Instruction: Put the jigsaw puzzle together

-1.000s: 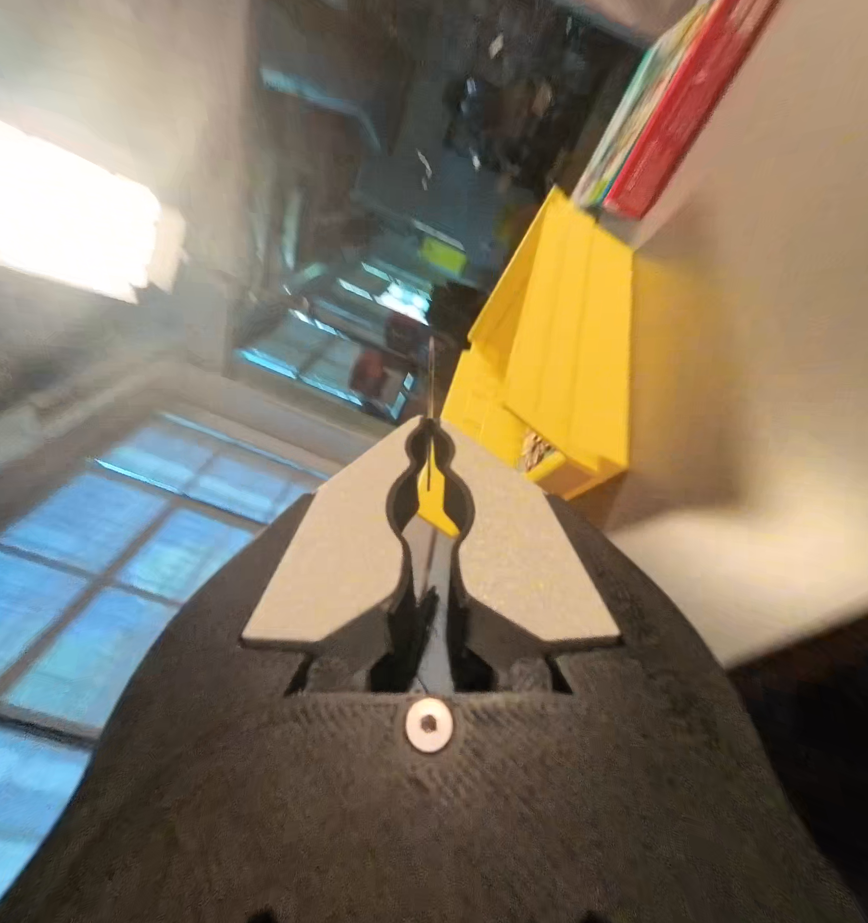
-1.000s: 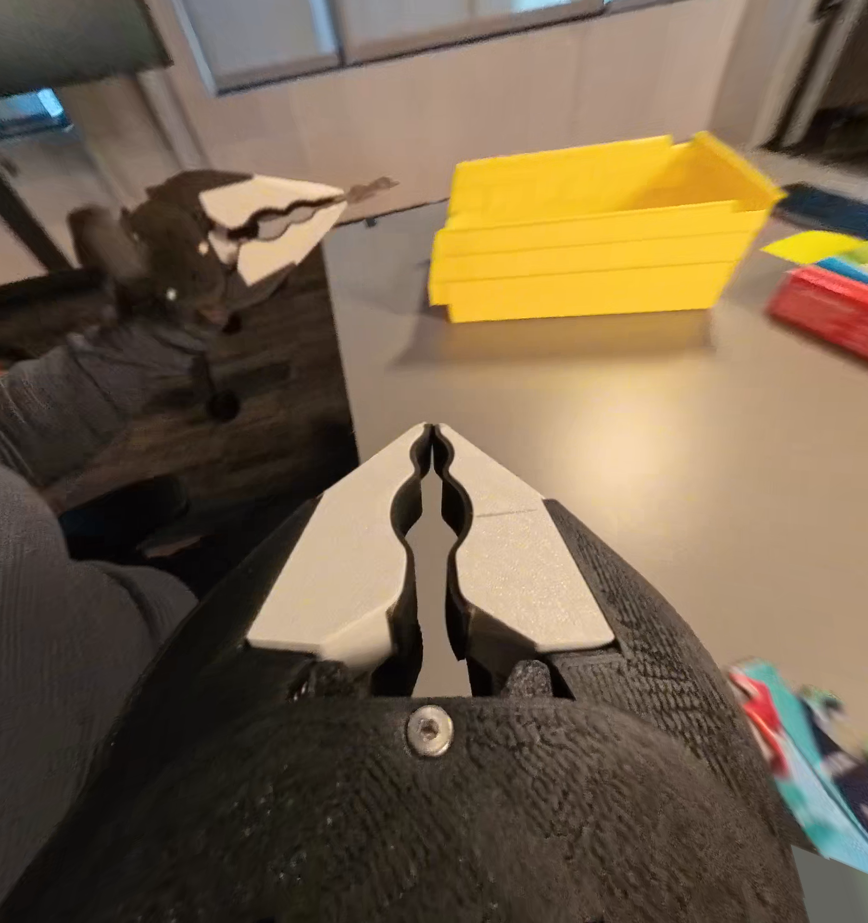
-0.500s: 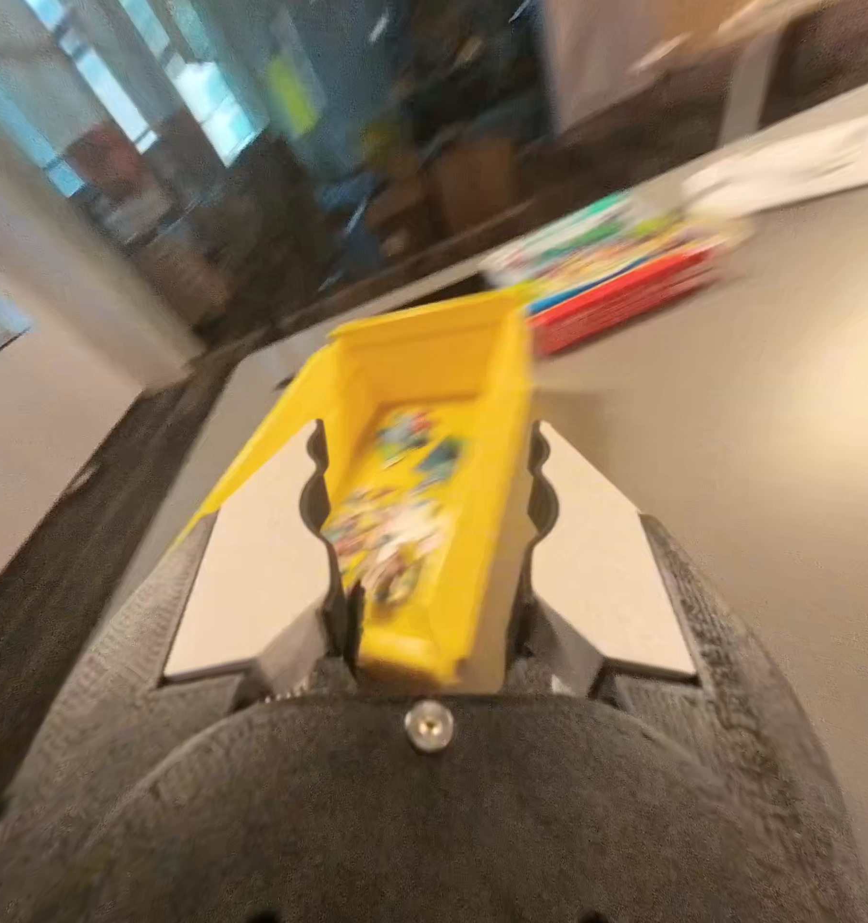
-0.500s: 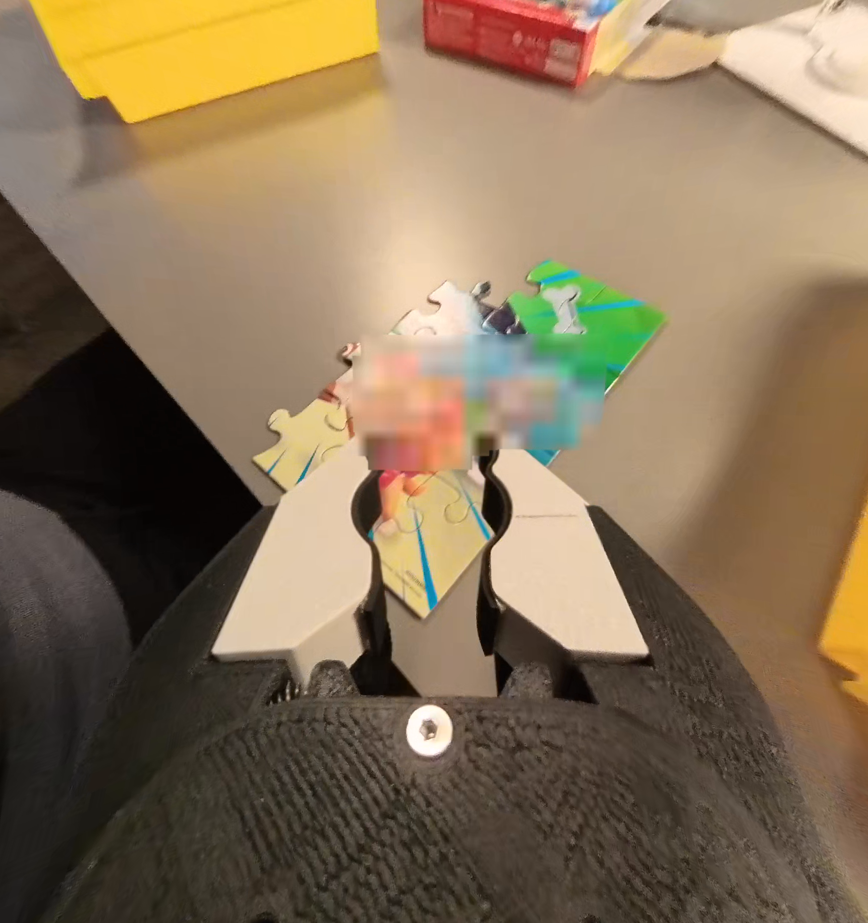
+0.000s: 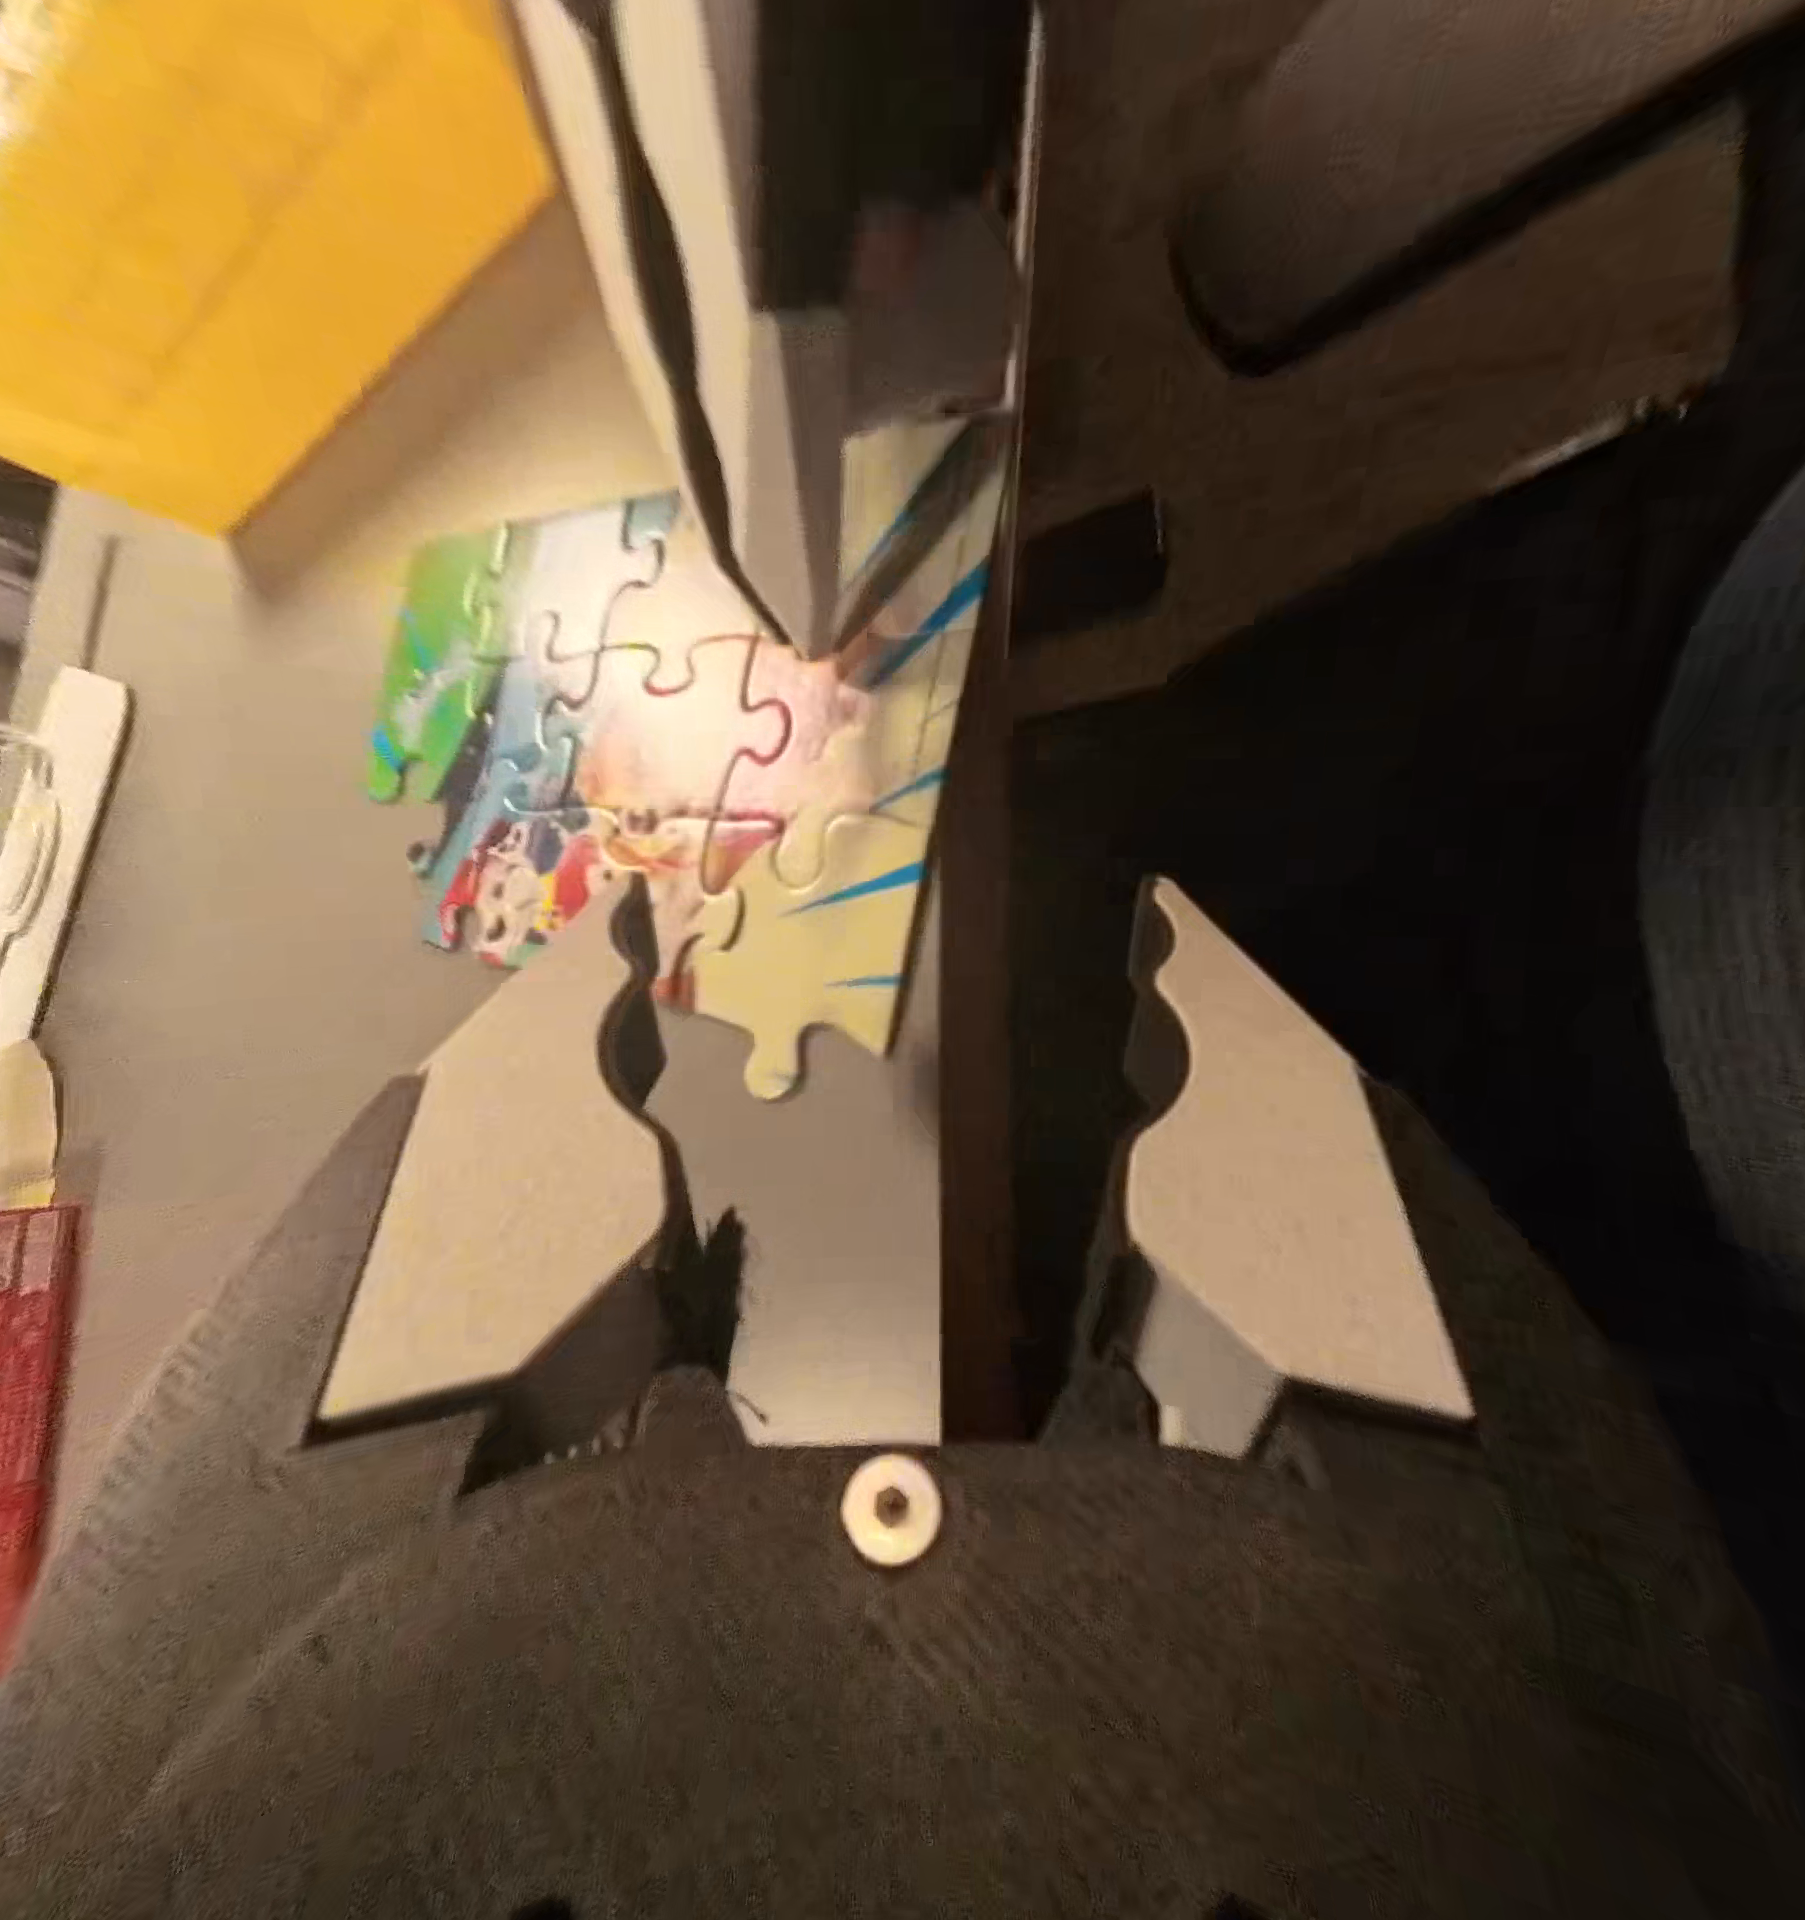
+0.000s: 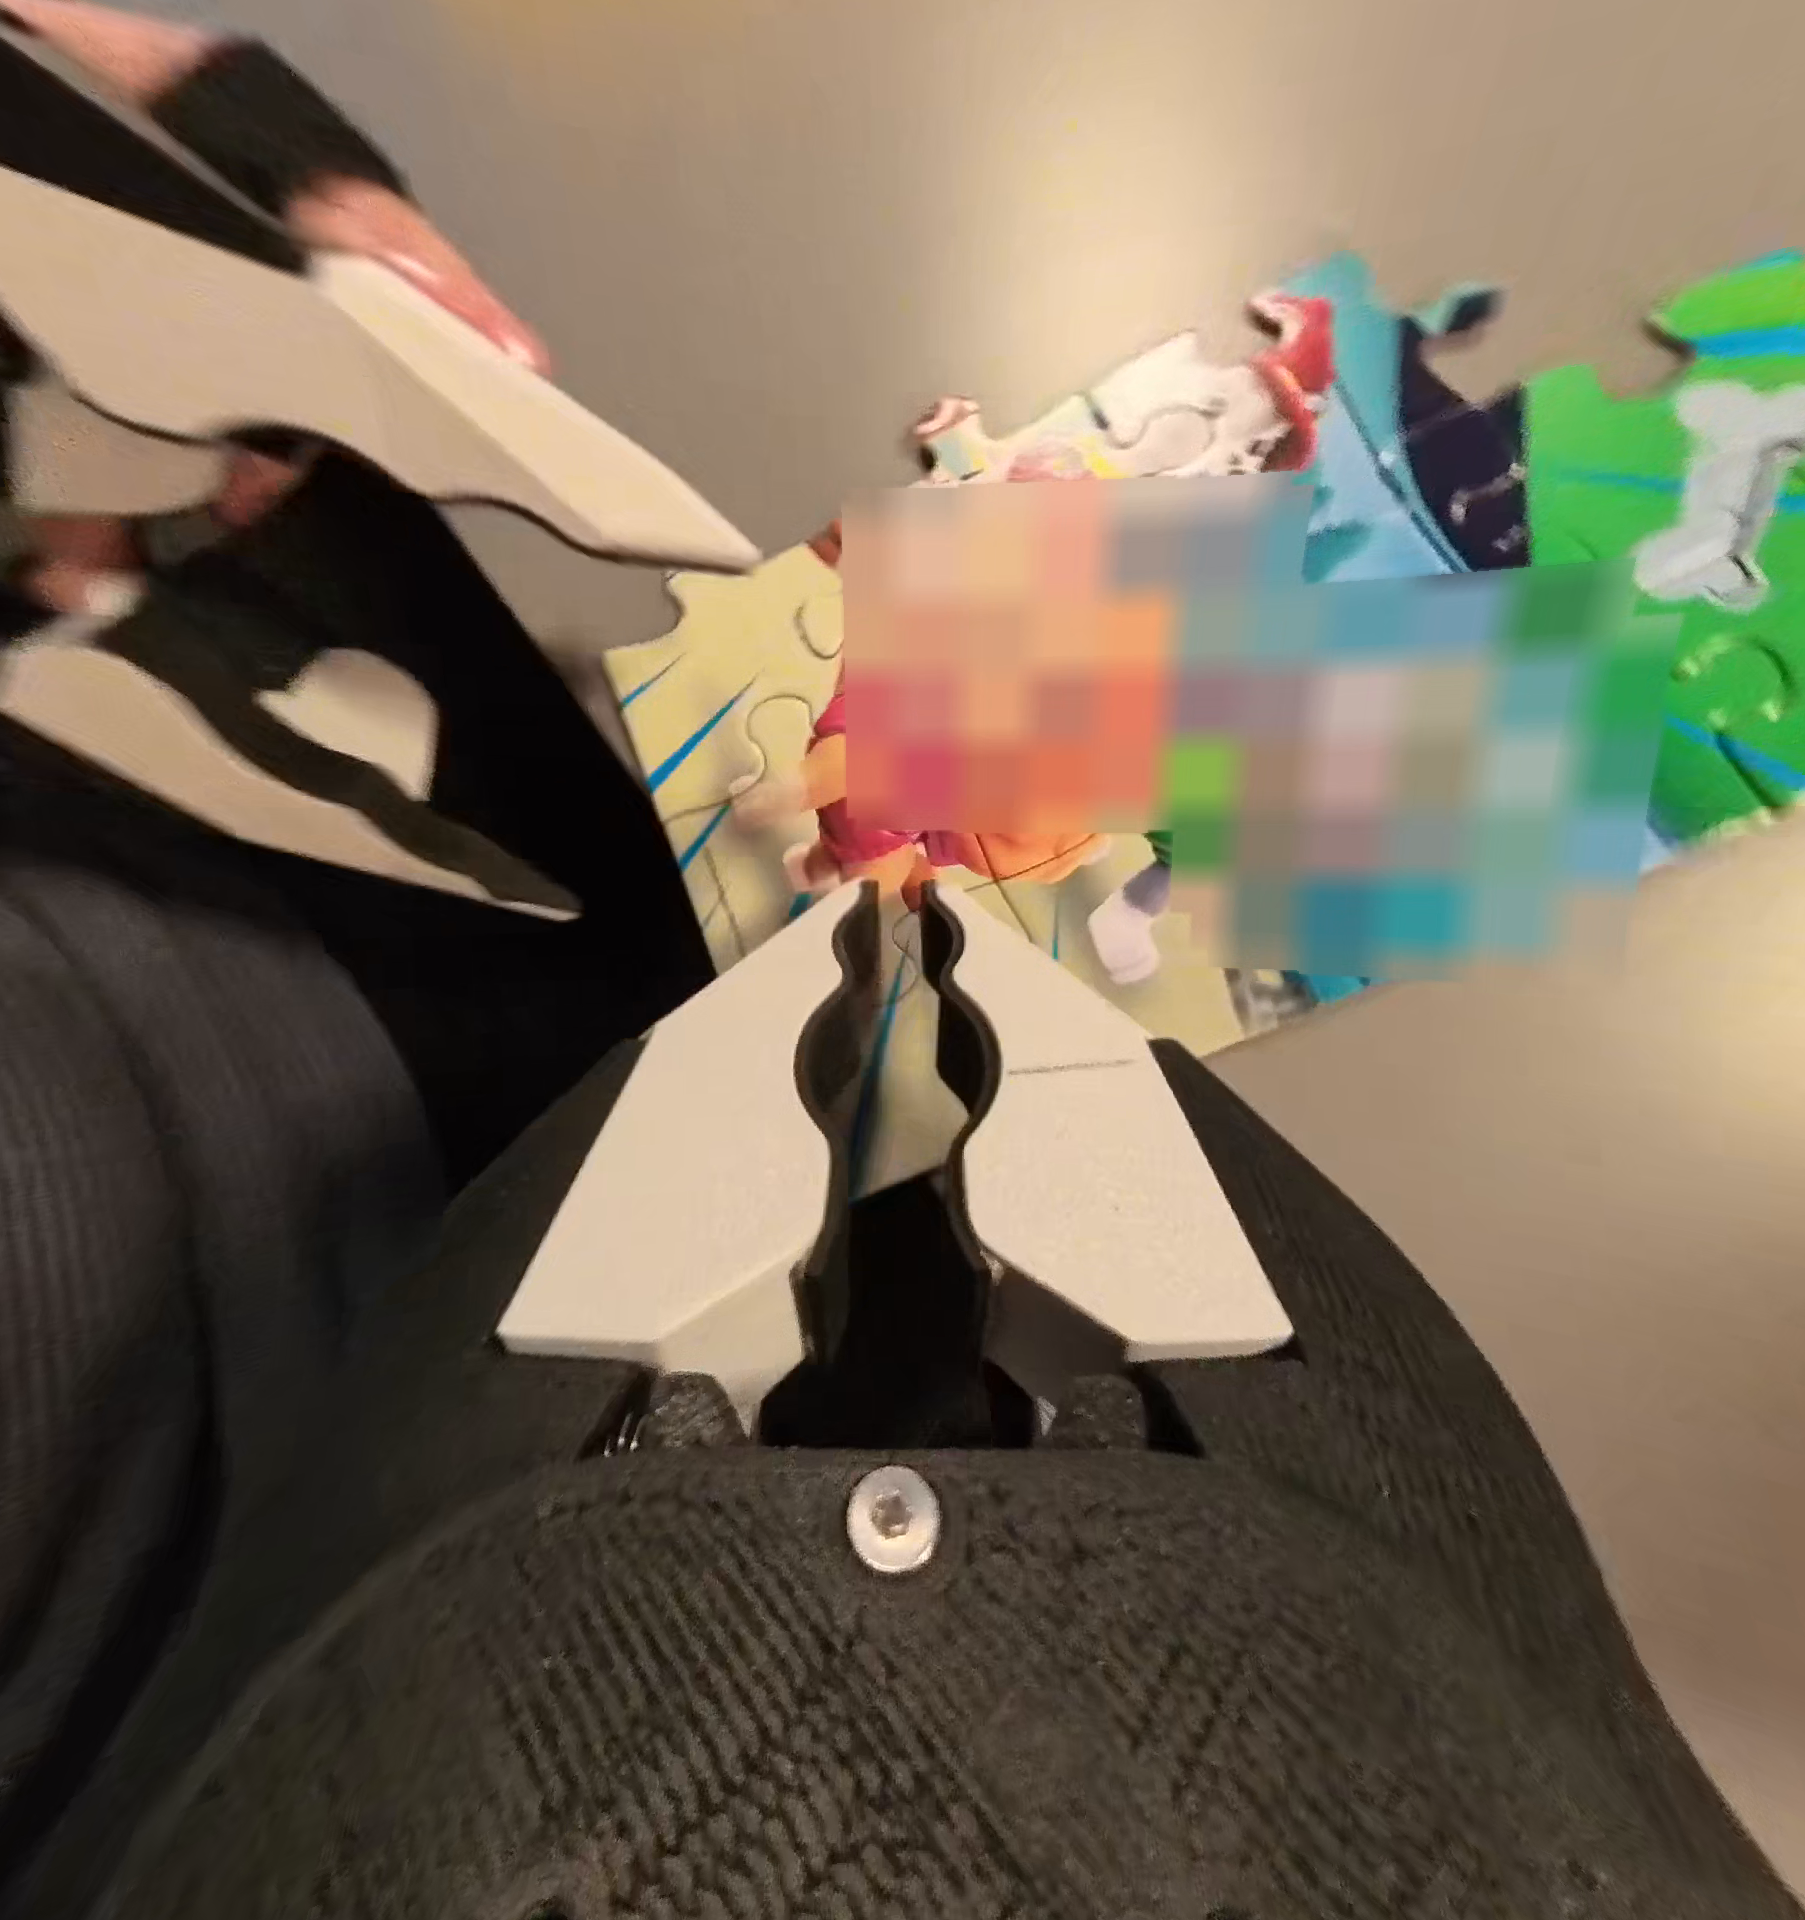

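We found the puzzle partly joined, flat on the table at its near edge, a block of bright cartoon pieces with open tabs and sockets along its outer sides. Our left gripper stood wide open and empty, straddling the table edge beside the puzzle's pale yellow corner. Our right gripper had its fingers almost together, tips down at the puzzle, no piece visibly between them.
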Demonstrator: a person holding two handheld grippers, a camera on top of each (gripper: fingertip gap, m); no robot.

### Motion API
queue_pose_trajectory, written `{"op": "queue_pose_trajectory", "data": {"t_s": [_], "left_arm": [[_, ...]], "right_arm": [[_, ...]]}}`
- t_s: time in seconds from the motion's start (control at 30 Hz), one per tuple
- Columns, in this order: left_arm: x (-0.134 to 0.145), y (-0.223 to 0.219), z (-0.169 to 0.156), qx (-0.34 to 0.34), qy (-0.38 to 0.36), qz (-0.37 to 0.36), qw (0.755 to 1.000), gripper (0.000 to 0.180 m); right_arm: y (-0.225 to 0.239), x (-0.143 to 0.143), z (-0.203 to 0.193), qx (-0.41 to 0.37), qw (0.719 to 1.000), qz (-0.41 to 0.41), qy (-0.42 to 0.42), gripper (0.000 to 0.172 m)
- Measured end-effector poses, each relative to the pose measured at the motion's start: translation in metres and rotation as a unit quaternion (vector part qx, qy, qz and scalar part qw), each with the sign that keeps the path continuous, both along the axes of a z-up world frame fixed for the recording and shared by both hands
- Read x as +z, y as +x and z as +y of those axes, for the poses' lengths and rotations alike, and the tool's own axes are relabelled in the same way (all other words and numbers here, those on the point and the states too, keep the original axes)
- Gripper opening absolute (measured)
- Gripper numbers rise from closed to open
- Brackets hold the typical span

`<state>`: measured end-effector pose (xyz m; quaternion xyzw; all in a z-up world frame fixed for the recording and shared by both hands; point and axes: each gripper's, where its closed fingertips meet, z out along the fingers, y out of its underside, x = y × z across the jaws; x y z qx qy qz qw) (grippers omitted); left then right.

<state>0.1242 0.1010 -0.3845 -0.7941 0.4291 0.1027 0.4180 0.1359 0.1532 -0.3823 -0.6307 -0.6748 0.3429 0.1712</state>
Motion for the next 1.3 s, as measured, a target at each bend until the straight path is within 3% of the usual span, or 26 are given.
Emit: {"op": "queue_pose_trajectory", "data": {"t_s": [0.13, 0.17, 0.23, 0.27, 0.4, 0.57, 0.63, 0.7, 0.73, 0.83, 0.97, 1.03, 1.1, 1.2, 1.3], "left_arm": [[-0.028, -0.005, -0.007, -0.018, -0.024, 0.094, 0.995, 0.079], [-0.028, -0.008, -0.007, -0.019, -0.006, 0.121, 0.992, 0.073], [-0.019, -0.016, -0.006, -0.017, 0.046, 0.183, 0.982, 0.043], [-0.018, -0.014, -0.009, -0.026, 0.049, 0.193, 0.98, 0.039], [0.01, -0.005, -0.009, -0.017, 0.096, 0.115, 0.989, 0.004], [0.044, -0.027, 0.006, 0.049, 0.133, 0.072, 0.987, 0.001], [0.047, -0.028, 0.009, 0.054, 0.13, 0.051, 0.989, 0.001], [0.046, -0.031, 0.011, 0.059, 0.128, 0.05, 0.989, 0.001], [0.045, -0.032, 0.011, 0.057, 0.129, 0.054, 0.989, 0.0], [0.05, -0.04, 0.014, 0.064, 0.153, 0.064, 0.984, 0.0], [0.054, -0.06, 0.012, 0.067, 0.203, 0.197, 0.957, 0.0], [0.071, -0.083, 0.006, 0.1, 0.239, 0.232, 0.938, 0.0], [0.1, -0.122, -0.007, 0.174, 0.265, 0.203, 0.926, 0.0], [0.145, -0.216, -0.04, 0.324, 0.266, 0.102, 0.902, 0.001], [0.165, -0.308, -0.074, 0.444, 0.225, -0.027, 0.867, 0.0]], "right_arm": [[0.011, 0.002, -0.024, 0.036, 0.999, -0.003, -0.035, 0.013], [0.014, 0.004, -0.028, 0.046, 0.998, 0.0, -0.04, 0.022], [0.018, 0.012, -0.036, 0.067, 0.997, 0.03, -0.032, 0.044], [0.019, 0.019, -0.041, 0.081, 0.995, 0.057, -0.019, 0.053], [0.026, 0.024, -0.052, 0.141, 0.975, 0.122, 0.12, 0.07], [0.021, 0.028, -0.034, 0.153, 0.933, 0.177, 0.275, 0.057], [0.018, 0.03, -0.03, 0.163, 0.91, 0.18, 0.337, 0.036], [0.012, 0.037, -0.023, 0.157, 0.888, 0.19, 0.389, 0.003], [0.009, 0.041, -0.02, 0.149, 0.883, 0.197, 0.399, 0.0], [0.002, 0.05, -0.009, 0.095, 0.915, 0.203, 0.335, 0.0], [-0.004, 0.064, 0.007, 0.033, 0.935, 0.222, 0.274, 0.0], [-0.005, 0.066, 0.007, 0.034, 0.935, 0.226, 0.271, 0.0], [-0.007, 0.065, 0.007, 0.041, 0.932, 0.226, 0.281, 0.0], [-0.01, 0.064, 0.006, 0.047, 0.929, 0.227, 0.288, 0.0], [-0.013, 0.063, 0.006, 0.049, 0.928, 0.229, 0.292, 0.0]]}}
